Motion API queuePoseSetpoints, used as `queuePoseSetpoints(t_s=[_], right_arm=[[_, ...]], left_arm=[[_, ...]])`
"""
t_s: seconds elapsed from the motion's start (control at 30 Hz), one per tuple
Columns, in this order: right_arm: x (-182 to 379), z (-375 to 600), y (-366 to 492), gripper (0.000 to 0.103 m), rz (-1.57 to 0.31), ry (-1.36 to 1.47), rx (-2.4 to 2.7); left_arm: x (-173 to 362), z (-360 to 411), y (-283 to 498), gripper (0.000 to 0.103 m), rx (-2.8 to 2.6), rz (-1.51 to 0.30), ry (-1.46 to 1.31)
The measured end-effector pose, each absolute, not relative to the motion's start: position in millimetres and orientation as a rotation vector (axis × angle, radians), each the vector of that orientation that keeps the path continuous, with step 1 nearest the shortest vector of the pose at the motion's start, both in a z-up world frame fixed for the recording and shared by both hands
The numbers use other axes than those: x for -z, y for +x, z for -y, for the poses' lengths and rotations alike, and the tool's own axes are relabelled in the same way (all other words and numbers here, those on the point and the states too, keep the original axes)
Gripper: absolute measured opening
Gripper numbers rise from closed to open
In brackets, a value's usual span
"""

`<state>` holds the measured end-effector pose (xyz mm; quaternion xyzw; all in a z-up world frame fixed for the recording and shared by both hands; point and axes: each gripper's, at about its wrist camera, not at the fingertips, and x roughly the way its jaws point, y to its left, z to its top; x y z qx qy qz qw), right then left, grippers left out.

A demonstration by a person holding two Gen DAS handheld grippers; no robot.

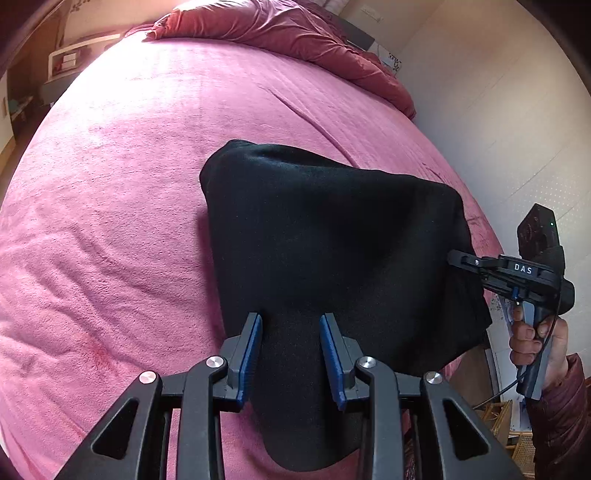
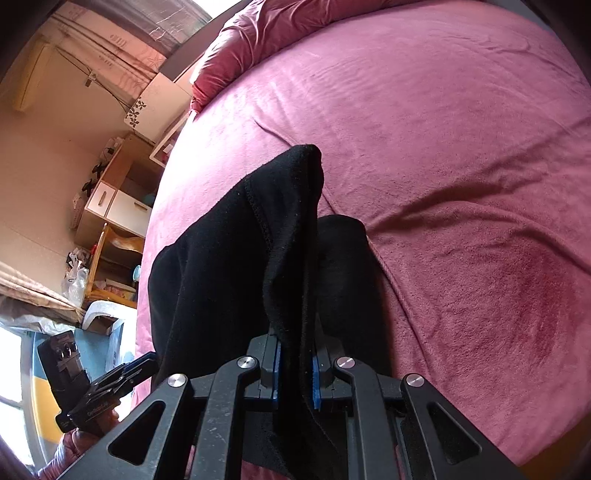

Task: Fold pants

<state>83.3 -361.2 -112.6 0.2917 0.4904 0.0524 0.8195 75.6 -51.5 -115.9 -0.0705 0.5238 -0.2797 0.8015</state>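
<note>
The black pants lie folded on the pink bed cover, their near end lifted. My left gripper is open, its blue pads on either side of the pants' near part without pinching it. My right gripper is shut on an edge of the pants, which rise from its jaws in a fold. In the left wrist view the right gripper holds the pants' right side. In the right wrist view the left gripper shows at lower left, beside the pants.
A red duvet is bunched along the far edge of the bed. A wall runs close to the bed's right side. Wooden shelves and drawers with clutter stand beyond the bed in the right wrist view.
</note>
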Motion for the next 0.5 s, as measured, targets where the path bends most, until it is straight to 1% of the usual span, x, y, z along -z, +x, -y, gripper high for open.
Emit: queuePoseSetpoints(t_s=[0.17, 0.23, 0.3, 0.5], right_arm=[[133, 367, 87, 0.014, -1.059, 0.675, -0.105], [132, 371, 84, 0.019, -1.044, 0.711, -0.096], [125, 375, 76, 0.027, -1.027, 0.711, -0.058], [84, 393, 22, 0.027, -0.925, 0.750, -0.011]], left_arm=[[124, 62, 74, 0.033, 0.585, -1.140, -0.090], [124, 62, 73, 0.033, 0.578, -1.138, -0.089], [123, 61, 74, 0.033, 0.586, -1.137, -0.094], [124, 56, 75, 0.033, 0.593, -1.136, -0.121]])
